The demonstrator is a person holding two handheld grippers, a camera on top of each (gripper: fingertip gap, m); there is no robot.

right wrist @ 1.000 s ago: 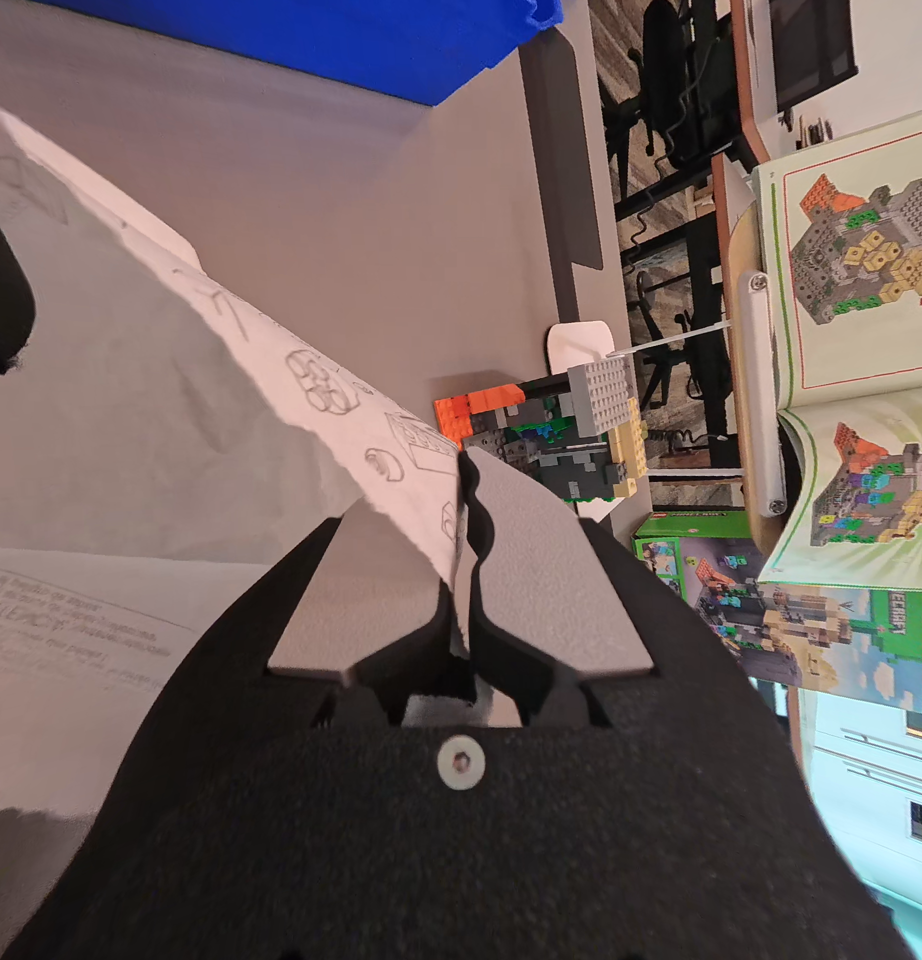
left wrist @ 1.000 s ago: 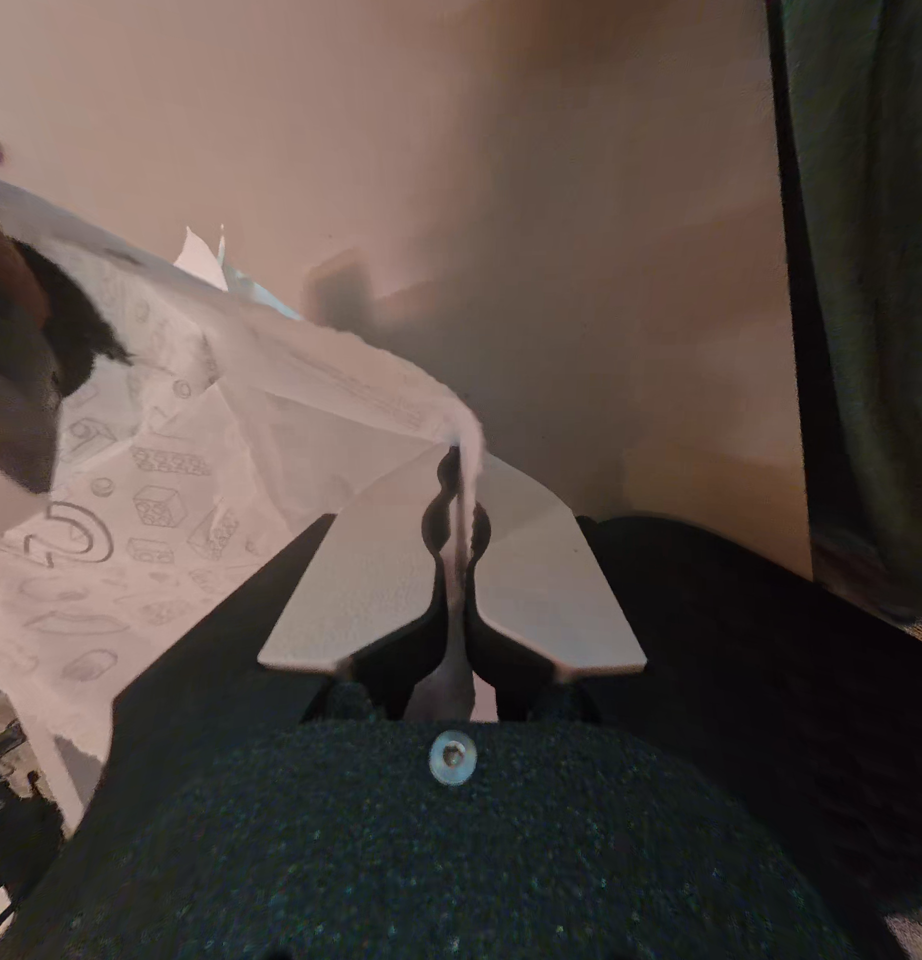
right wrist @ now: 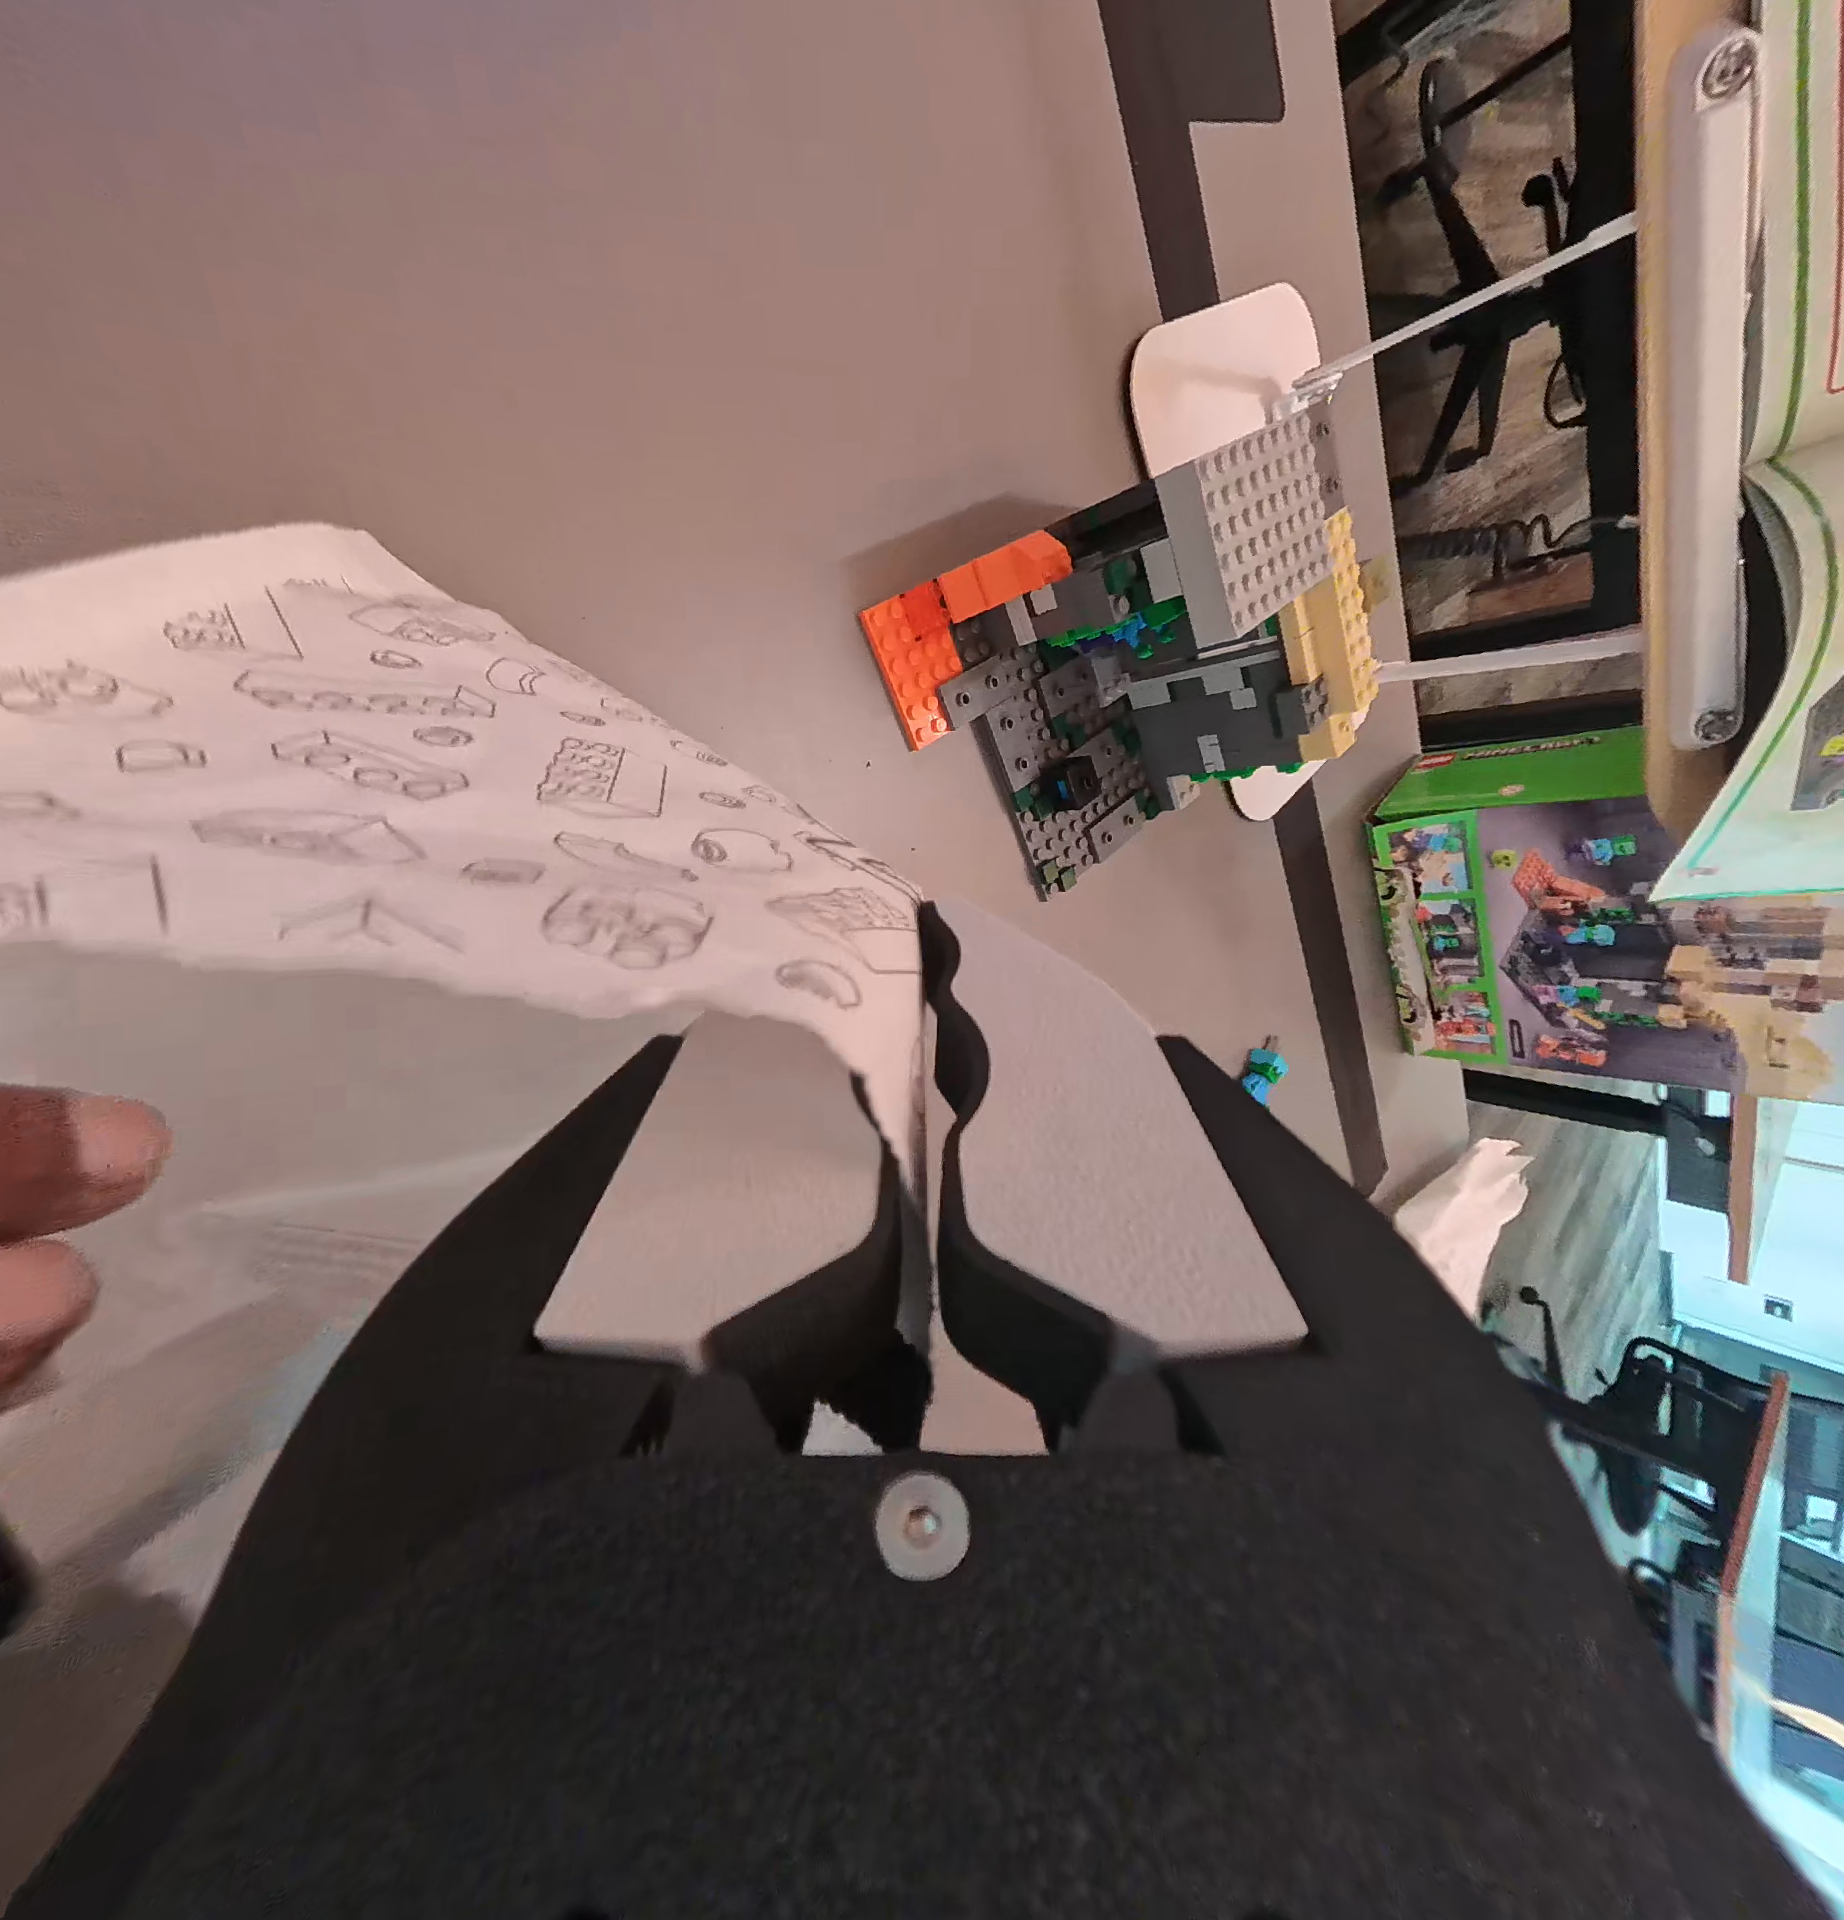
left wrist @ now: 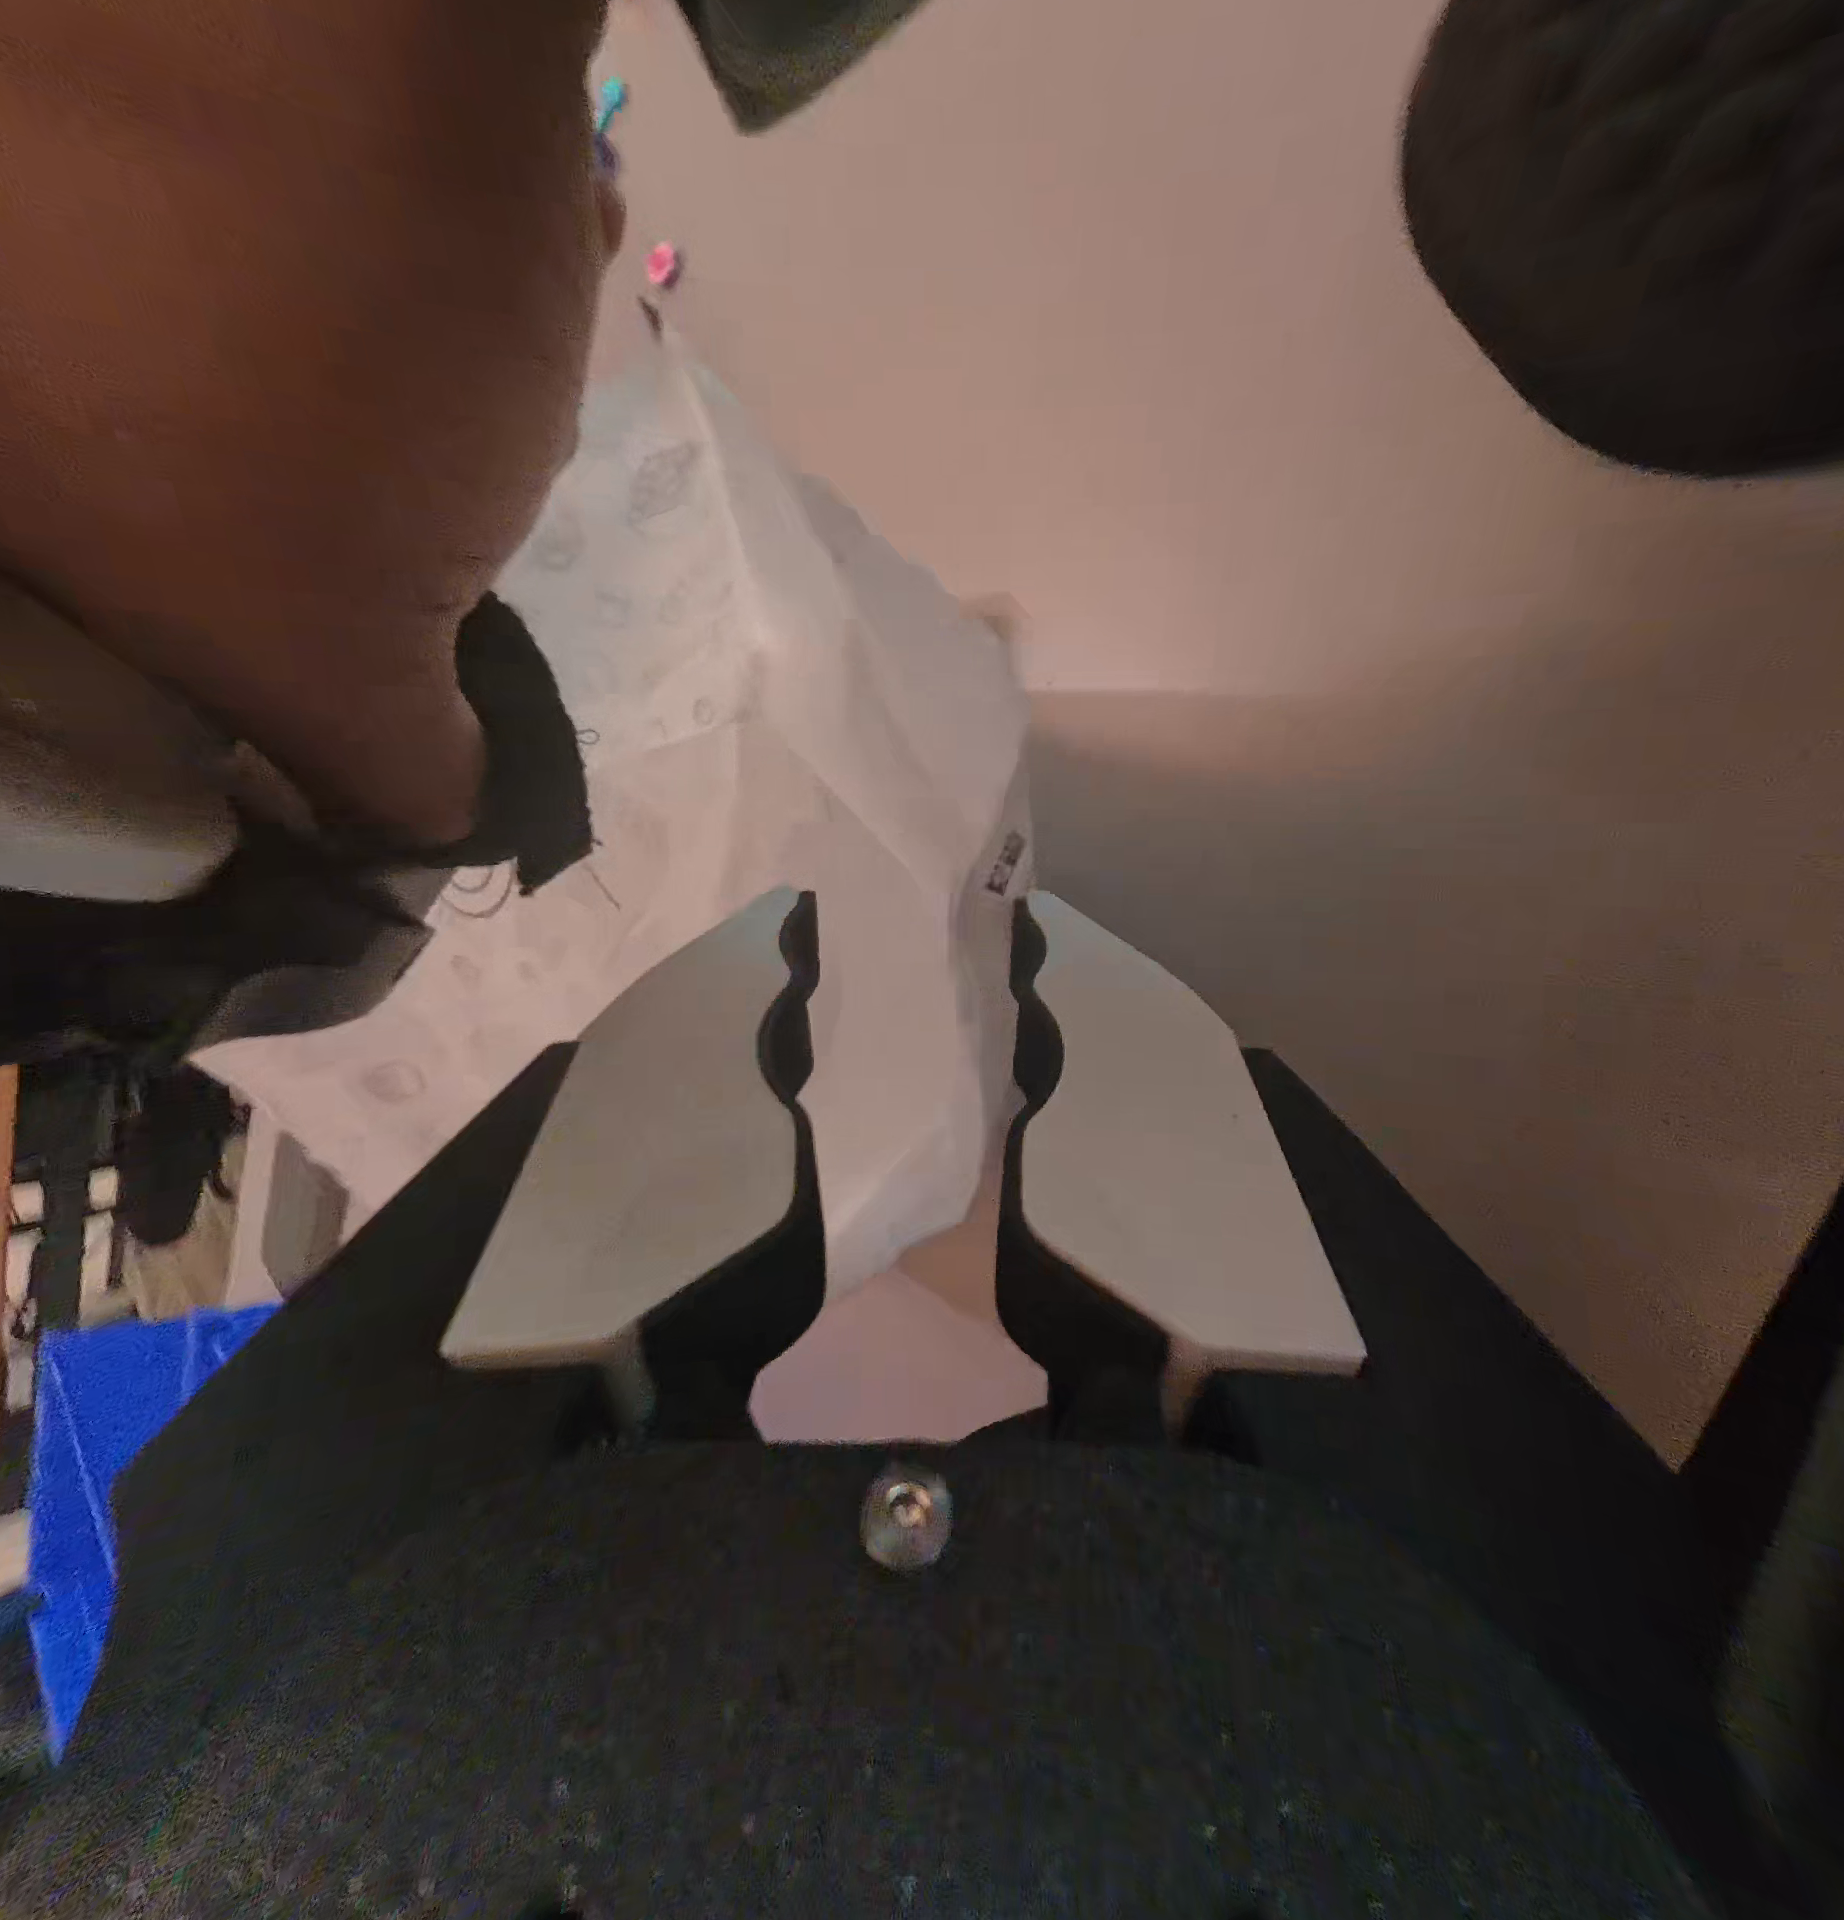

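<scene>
A white paper bag printed with grey brick outlines hangs over the grey table. My right gripper is shut on its torn edge, and the paper drapes over the left finger. In the left wrist view the bag runs down between the fingers of my left gripper. Its jaws stand wide apart and open, and the paper lies loose in the gap, close to the right pad. A hand fills that view's upper left. Fingers of a hand show at the left edge of the right wrist view.
A partly built brick model in grey, orange and tan stands on the table, with a green set box and an open instruction booklet beyond it. A small blue figure lies near the table edge. A blue bin is at the lower left.
My left gripper was shut on the bag's edge and has opened, so the paper now lies loose between its fingers. My right gripper stays shut on the bag and has swung towards the brick model.
</scene>
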